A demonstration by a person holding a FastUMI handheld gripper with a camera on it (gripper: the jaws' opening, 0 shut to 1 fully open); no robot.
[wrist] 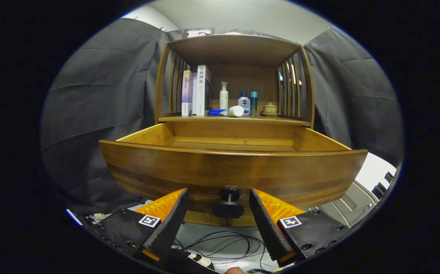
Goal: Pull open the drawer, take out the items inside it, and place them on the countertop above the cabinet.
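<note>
A wooden drawer (pixel 231 167) stands pulled out toward me from a small wooden cabinet (pixel 235 49). Its round dark knob (pixel 229 201) sits between my fingers, which are spread on either side without touching it. My gripper (pixel 219 201) is open. I see only the far part of the drawer floor over its front panel; what lies inside is hidden. On the countertop (pixel 189 118) above the drawer stand books (pixel 197 91), a white pump bottle (pixel 223 95), a lying white tube (pixel 230 111), a blue-capped bottle (pixel 244 102), a teal bottle (pixel 254 102) and a small lidded cup (pixel 269 109).
The cabinet has slatted side walls (pixel 290 83) and a top shelf. Loose black cables (pixel 220 239) lie on the white surface below the drawer. A grey keyboard-like device (pixel 360 194) sits to the right. Black cloth hangs on both sides.
</note>
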